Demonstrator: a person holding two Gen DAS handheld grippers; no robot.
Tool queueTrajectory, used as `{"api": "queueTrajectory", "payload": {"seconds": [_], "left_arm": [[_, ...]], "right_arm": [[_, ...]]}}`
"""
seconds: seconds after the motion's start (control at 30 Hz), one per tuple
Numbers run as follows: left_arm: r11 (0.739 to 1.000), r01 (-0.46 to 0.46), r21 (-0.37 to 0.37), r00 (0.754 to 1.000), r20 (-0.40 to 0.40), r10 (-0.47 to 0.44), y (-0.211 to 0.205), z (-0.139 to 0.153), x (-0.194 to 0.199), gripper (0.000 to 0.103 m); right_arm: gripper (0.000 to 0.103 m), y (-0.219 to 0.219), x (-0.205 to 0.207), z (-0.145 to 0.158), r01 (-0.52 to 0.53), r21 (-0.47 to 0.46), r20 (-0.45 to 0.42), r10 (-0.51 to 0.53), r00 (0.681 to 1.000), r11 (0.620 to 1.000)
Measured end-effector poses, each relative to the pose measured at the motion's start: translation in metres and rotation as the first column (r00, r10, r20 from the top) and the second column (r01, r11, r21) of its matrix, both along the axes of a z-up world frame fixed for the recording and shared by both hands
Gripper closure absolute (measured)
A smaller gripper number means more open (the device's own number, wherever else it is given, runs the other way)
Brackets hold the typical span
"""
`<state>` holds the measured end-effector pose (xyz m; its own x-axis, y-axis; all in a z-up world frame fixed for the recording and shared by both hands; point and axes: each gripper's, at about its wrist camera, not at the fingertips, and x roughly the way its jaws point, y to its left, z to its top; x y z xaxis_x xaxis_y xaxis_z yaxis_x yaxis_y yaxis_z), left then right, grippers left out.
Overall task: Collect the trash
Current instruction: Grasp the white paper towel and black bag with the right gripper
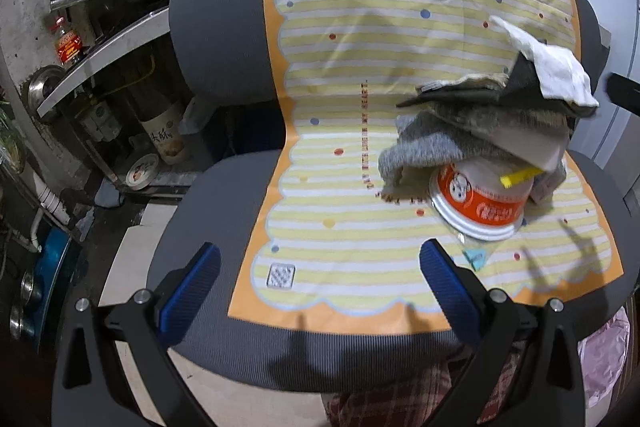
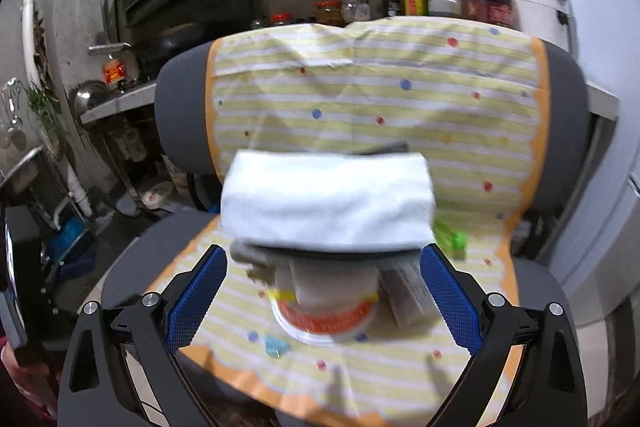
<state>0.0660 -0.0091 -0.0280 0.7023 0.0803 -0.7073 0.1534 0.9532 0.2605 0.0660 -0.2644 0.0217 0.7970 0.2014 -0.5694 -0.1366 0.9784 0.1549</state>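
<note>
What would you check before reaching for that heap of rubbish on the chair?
1. Left gripper open, holding nothing: ok.
2. Right gripper open, holding nothing: ok.
3. Pile steady: not ok; white paper napkin and grey cardboard scraps are heaped loosely on the tipped orange-and-white paper cup.
4. Right gripper lined up with the pile: ok.
5. Striped yellow plastic sheet flat over the grey chair: ok.
6. Bin location: cannot tell.
</note>
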Motion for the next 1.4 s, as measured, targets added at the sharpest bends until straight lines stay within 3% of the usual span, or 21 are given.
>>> {"api": "queueTrajectory", "payload": {"seconds": [0.17,0.27,0.3,0.4,0.6,0.77,0.8,0.83,0.87,0.9,1.0,1.13,1.23,1.27,1.3,1.37,1.4], "left_arm": [[1.0,-0.007,-0.024,1.0,0.007,0.008,0.003,0.002,0.013,0.006],[0.999,-0.012,-0.053,1.0,-0.021,0.011,0.005,-0.005,0.018,0.006],[0.998,-0.011,-0.055,1.0,-0.026,0.01,0.006,-0.006,0.018,0.006],[0.998,-0.014,-0.06,0.999,-0.044,0.012,0.01,-0.01,0.017,0.006],[0.998,-0.013,-0.068,0.999,-0.034,0.01,0.012,-0.006,0.01,0.006],[0.996,0.001,-0.091,0.999,-0.047,-0.005,0.01,-0.002,0.0,0.006],[0.996,0.001,-0.093,0.999,-0.049,-0.006,0.01,-0.001,-0.001,0.006],[0.995,0.001,-0.095,0.999,-0.048,-0.006,0.01,-0.001,-0.002,0.006],[0.996,0.001,-0.094,0.999,-0.044,-0.006,0.01,0.0,-0.001,0.006],[0.995,0.001,-0.098,0.999,-0.044,-0.006,0.01,0.0,-0.001,0.006],[0.995,0.005,-0.1,0.999,-0.05,-0.009,0.009,-0.004,0.004,0.006],[0.995,0.0,-0.1,0.997,-0.071,-0.007,0.008,-0.012,0.011,0.006],[0.995,-0.002,-0.102,0.997,-0.08,-0.006,0.009,-0.015,0.015,0.006],[0.995,-0.003,-0.102,0.997,-0.082,-0.005,0.008,-0.016,0.016,0.006],[0.995,-0.004,-0.102,0.996,-0.086,-0.005,0.009,-0.017,0.018,0.006],[0.995,-0.006,-0.1,0.996,-0.091,-0.004,0.008,-0.019,0.021,0.006],[0.995,-0.005,-0.099,0.996,-0.092,-0.004,0.007,-0.019,0.022,0.006]], "right_arm": [[0.011,0.004,0.037,-0.005,-0.03,-0.029,-0.003,0.029,1.0,0.999],[0.017,0.005,0.052,-0.015,-0.044,-0.041,-0.028,0.043,0.999,0.998],[0.033,0.005,0.053,-0.017,-0.053,-0.039,-0.037,0.051,0.998,0.998],[0.047,0.005,0.055,-0.022,-0.068,-0.02,-0.051,0.067,0.996,0.997],[0.103,0.014,0.045,-0.014,-0.105,-0.045,-0.041,0.103,0.994,0.993],[0.099,0.01,0.026,0.005,-0.113,-0.027,0.043,0.114,0.993,0.993],[0.078,0.008,0.024,0.009,-0.111,-0.02,0.054,0.112,0.992,0.994],[0.024,0.005,0.024,0.013,-0.096,-0.027,0.056,0.098,0.994,0.995],[0.007,0.003,0.025,0.013,-0.076,-0.039,0.076,0.079,0.994,0.996],[0.01,0.002,0.024,0.014,-0.071,-0.058,0.111,0.078,0.991,0.996],[0.01,-0.001,0.041,0.007,-0.051,-0.094,0.095,0.06,0.994,0.994],[0.011,-0.012,0.069,-0.007,0.006,-0.081,0.052,-0.002,0.999,0.997],[0.016,-0.028,0.084,-0.02,0.036,-0.017,-0.005,-0.037,0.999,0.999],[0.023,-0.031,0.085,-0.024,0.034,0.0,-0.022,-0.034,0.999,0.999],[0.04,-0.033,0.087,-0.028,0.029,0.02,-0.041,-0.029,0.999,0.999],[0.049,-0.037,0.088,-0.031,0.008,0.067,-0.065,-0.004,0.998,0.998],[0.06,-0.037,0.086,-0.03,-0.001,0.072,-0.059,0.005,0.998,0.997]]}}
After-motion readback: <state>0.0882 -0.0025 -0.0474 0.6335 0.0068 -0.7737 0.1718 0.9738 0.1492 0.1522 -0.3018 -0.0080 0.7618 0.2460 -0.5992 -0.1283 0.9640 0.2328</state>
